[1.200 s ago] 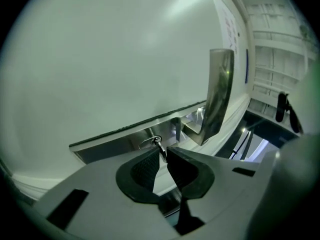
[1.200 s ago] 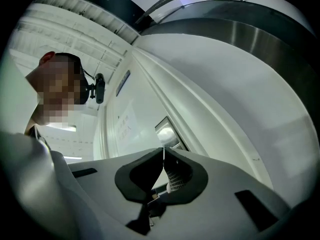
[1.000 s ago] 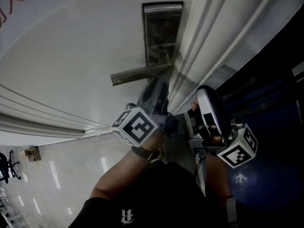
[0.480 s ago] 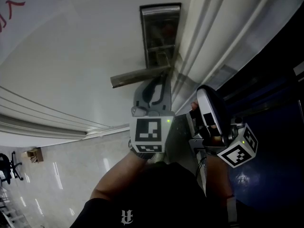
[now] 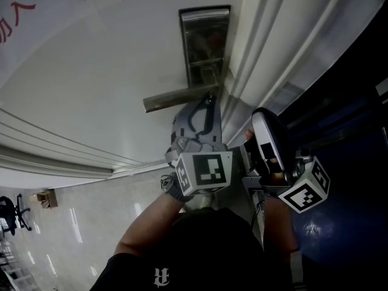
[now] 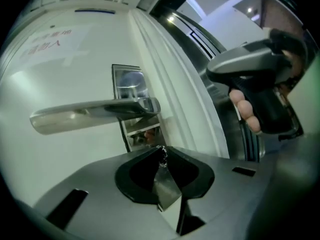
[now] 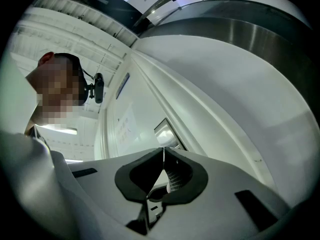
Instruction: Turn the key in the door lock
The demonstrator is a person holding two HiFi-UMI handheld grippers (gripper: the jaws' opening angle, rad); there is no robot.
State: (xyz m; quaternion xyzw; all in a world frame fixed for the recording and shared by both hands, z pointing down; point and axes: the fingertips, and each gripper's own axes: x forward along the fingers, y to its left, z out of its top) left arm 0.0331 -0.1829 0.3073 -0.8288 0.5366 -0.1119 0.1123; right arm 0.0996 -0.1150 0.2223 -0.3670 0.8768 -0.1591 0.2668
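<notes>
Left gripper (image 6: 160, 150) is clamped on a small shiny key (image 6: 162, 159), just below the lever handle (image 6: 90, 113). Right gripper (image 7: 163, 150) hangs beside it, jaws together, empty.

Just above the left gripper (image 6: 161, 150), whose jaws pinch the key (image 6: 162, 157), the door handle lever (image 6: 92, 115) crosses and bars any way upward. Straight ahead the lock plate (image 6: 127, 81) leaves no room. To the gripper's right the ribbed door frame (image 6: 167, 84) juts out, with the right gripper (image 5: 264, 123) beyond it. To the left, only flat door panel (image 6: 65, 84), open space before it
</notes>
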